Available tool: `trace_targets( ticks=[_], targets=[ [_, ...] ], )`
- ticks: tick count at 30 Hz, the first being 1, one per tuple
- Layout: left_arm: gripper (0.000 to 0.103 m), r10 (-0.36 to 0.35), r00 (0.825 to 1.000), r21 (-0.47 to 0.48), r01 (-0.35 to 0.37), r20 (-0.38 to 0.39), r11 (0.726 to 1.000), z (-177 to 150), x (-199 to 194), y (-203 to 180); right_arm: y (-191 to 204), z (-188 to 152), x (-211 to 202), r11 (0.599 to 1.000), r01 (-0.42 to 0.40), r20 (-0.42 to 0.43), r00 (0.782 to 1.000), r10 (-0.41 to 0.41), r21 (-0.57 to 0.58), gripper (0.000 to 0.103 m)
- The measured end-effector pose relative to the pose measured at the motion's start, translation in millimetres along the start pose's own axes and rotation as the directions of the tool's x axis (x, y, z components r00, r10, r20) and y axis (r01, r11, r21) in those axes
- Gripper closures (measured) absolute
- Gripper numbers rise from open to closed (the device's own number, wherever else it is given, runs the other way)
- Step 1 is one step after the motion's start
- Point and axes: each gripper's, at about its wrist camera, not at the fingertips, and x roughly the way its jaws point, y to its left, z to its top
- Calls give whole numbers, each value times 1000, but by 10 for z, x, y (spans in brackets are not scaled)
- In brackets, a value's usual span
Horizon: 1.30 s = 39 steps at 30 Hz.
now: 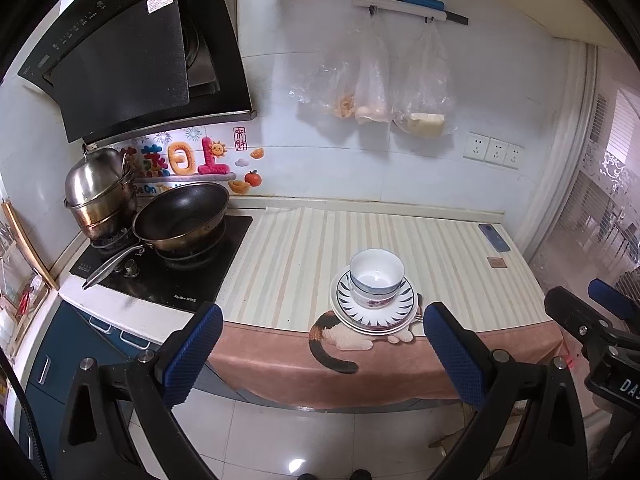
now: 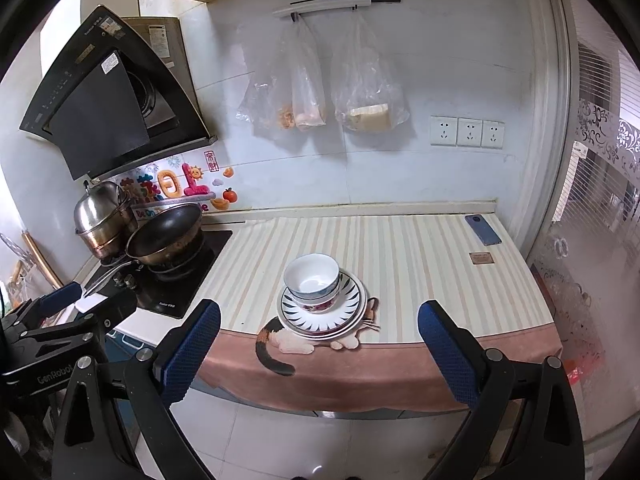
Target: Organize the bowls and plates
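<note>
A stack of bowls (image 1: pixel 376 278) (image 2: pixel 314 282) sits on a stack of plates (image 1: pixel 404 308) (image 2: pixel 352 304) near the front edge of the striped counter cloth (image 1: pixel 304 256) (image 2: pixel 400 264). The top plate has a dark radial pattern on its rim. My left gripper (image 1: pixel 324 340) hangs off the counter's front, short of the stack, jaws wide apart with nothing between them. My right gripper (image 2: pixel 320 340) is likewise back from the counter edge, open and empty. Each gripper shows at the side of the other's view.
A black wok (image 1: pixel 182 216) (image 2: pixel 166 234) and a steel pot (image 1: pixel 98 188) (image 2: pixel 104 216) stand on the stove at the left. A phone (image 1: pixel 495 237) (image 2: pixel 483 229) lies at the counter's back right. Plastic bags (image 1: pixel 372 84) (image 2: pixel 312 88) hang on the wall. The floor (image 1: pixel 280 432) lies below.
</note>
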Motion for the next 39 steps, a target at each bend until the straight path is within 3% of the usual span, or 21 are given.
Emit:
trace_targets(
  ticks=[39],
  targets=[
    [0,-21,1000,-1,21,11,1000,-151,-132,197,174,-192,-61,998,62,0,998,-62,2,2]
  ],
)
